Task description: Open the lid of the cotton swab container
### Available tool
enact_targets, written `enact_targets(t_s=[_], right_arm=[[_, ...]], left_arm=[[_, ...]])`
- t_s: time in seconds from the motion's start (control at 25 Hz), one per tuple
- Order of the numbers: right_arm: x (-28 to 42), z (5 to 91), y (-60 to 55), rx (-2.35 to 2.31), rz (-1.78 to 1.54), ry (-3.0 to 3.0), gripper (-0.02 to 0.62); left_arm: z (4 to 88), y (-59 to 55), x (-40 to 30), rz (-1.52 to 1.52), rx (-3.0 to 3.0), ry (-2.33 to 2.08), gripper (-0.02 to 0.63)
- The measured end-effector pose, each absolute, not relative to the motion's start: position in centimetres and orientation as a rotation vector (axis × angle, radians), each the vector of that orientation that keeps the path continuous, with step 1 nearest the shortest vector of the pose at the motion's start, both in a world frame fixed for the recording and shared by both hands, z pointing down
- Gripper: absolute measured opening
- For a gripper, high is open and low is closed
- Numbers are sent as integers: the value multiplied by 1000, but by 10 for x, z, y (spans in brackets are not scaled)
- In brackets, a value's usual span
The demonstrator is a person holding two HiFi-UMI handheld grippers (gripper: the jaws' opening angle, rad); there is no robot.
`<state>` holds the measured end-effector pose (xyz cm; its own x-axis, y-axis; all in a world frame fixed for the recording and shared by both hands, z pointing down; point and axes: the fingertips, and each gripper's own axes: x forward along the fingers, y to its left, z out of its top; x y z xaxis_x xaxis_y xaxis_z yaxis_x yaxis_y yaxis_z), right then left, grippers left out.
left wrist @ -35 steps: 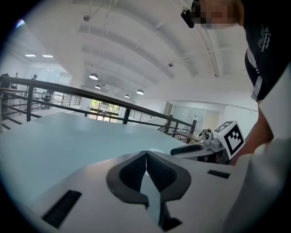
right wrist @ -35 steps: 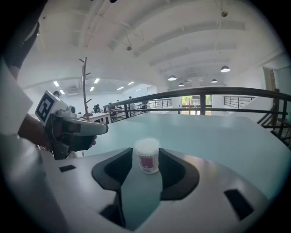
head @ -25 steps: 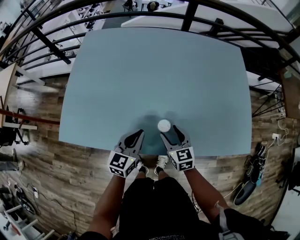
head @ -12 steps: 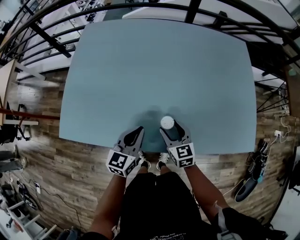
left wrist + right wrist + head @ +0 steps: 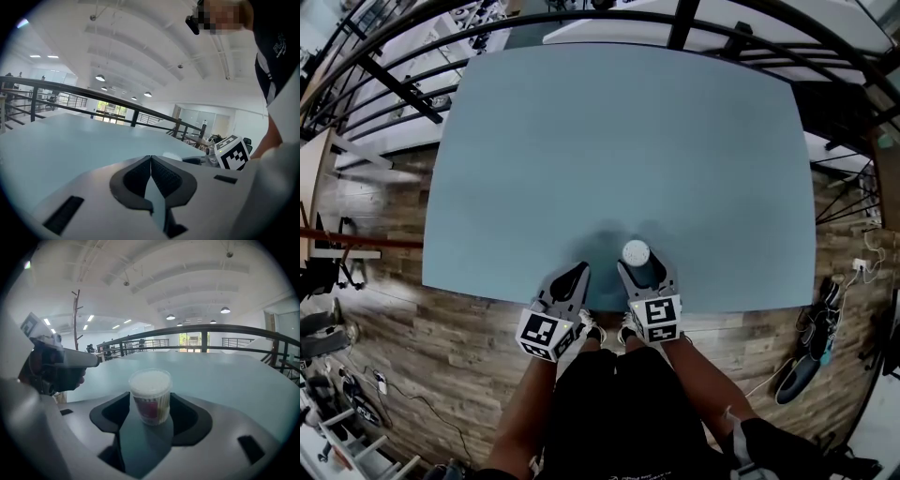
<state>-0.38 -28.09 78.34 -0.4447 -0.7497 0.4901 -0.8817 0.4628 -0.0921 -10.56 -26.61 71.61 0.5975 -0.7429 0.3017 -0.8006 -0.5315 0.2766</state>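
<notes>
Right gripper [image 5: 640, 265]: jaws apart, clamped on cotton swab container [image 5: 150, 401]. Container upright between pads, touching both, near jaw tips, base on blue table [image 5: 619, 141]. White lid [image 5: 150, 382] on, facing up. Left gripper [image 5: 151, 158]: clenched, empty, just beside right gripper on its left, apart from container.

The pale blue table [image 5: 619, 141] bears one cotton swab container [image 5: 635, 251], standing upright close to its near edge.

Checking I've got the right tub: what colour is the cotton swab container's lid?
White lid, clear container; best seen in the right gripper view.
</notes>
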Motion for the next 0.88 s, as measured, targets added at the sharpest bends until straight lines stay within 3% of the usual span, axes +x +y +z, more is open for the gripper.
enact_targets(t_s=[0.88], right_arm=[[5, 737, -285, 1335, 384, -2435, 239]], left_arm=[[699, -255, -103, 203, 2459, -1250, 12]])
